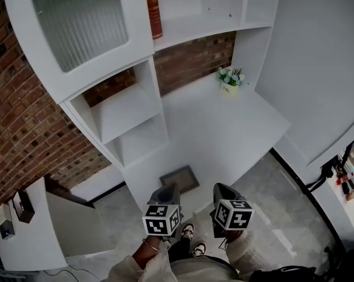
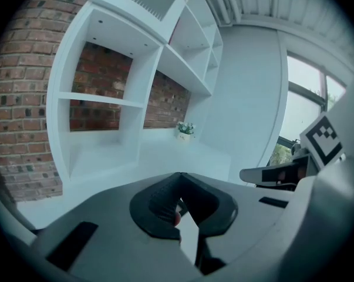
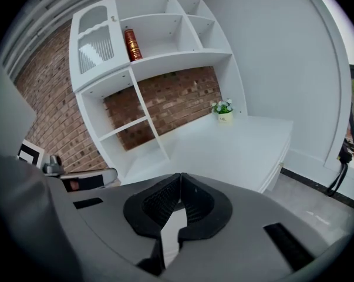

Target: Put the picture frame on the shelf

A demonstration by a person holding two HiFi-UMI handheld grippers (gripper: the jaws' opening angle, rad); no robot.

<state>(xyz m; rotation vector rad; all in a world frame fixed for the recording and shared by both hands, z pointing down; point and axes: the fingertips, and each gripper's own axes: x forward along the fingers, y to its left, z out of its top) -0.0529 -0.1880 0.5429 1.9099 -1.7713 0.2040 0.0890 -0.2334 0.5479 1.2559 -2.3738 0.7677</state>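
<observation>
A dark-framed picture frame (image 1: 179, 179) lies flat near the front edge of the white desk (image 1: 223, 128). My left gripper (image 1: 169, 187) hovers just in front of it, jaws shut and empty. My right gripper (image 1: 219, 187) hangs to the frame's right, also shut with nothing in it. In the left gripper view the left gripper (image 2: 179, 175) has its pads meeting and points at the white shelf unit (image 2: 100, 98). In the right gripper view the right gripper (image 3: 180, 175) is closed too, facing the shelf unit (image 3: 135, 122). The frame is hidden in both gripper views.
Open cubbies (image 1: 127, 113) stand at the desk's left, with a ribbed-glass door (image 1: 80, 16) and a red book (image 1: 153, 7) above. A small flower pot (image 1: 231, 80) sits at the desk's back right. A low white cabinet (image 1: 30, 234) is at left and cables (image 1: 323, 172) at right.
</observation>
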